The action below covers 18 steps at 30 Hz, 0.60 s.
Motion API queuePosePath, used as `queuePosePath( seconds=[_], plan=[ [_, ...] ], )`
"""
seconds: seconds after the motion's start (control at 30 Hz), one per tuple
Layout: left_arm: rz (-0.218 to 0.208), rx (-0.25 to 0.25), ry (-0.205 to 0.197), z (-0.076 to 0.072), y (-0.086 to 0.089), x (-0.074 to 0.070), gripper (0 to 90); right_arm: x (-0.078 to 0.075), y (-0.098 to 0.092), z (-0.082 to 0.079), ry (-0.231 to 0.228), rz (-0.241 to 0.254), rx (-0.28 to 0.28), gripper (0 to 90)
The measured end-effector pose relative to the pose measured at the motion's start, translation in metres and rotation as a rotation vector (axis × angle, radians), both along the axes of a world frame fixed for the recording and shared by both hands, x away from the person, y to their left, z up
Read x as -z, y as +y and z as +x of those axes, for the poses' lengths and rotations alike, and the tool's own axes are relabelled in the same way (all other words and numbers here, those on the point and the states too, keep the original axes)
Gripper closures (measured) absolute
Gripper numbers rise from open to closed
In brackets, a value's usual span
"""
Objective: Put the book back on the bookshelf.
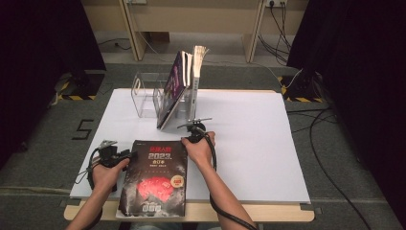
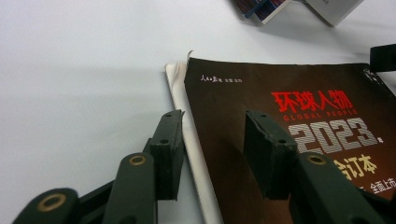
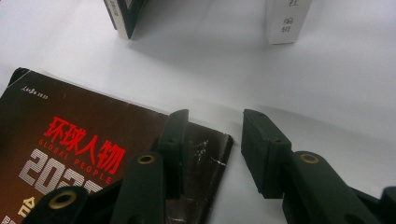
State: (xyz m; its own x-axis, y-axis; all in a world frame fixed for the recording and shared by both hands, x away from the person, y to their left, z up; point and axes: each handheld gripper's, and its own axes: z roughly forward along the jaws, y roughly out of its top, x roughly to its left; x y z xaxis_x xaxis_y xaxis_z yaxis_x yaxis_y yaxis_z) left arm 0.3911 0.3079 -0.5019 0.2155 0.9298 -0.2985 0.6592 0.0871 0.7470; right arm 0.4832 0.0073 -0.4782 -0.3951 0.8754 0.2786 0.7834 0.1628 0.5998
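- Two books already stand in the clear rack (image 1: 143, 93); the dark magazine (image 1: 154, 177) lies flat on the surface (image 1: 249, 143).
- Left gripper (image 2: 212, 154) and right gripper (image 3: 212, 151): fingers apart, straddling its top corners, nothing clamped; lifting and shelving remain.

Recording lab: black curtains (image 1: 43, 43) flank white-topped table (image 1: 249, 143), hazard-taped stands (image 1: 72, 88), floor cables (image 1: 325, 143).

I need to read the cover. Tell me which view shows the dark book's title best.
The left gripper view: the dark book shows its red title and 2023 whole and close. The right gripper view cuts 2023 off at its lower edge. The high view shows the whole cover, small.
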Motion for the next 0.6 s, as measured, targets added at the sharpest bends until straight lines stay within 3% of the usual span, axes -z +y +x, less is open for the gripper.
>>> queuePosePath(
  seconds=[0.6],
  plan=[
    [0.001,-0.001,0.003,0.0000,0.0000,-0.0001,58.3,0.0031,0.0018,0.0017,0.006,0.009,-0.003,61.9]
  ],
)
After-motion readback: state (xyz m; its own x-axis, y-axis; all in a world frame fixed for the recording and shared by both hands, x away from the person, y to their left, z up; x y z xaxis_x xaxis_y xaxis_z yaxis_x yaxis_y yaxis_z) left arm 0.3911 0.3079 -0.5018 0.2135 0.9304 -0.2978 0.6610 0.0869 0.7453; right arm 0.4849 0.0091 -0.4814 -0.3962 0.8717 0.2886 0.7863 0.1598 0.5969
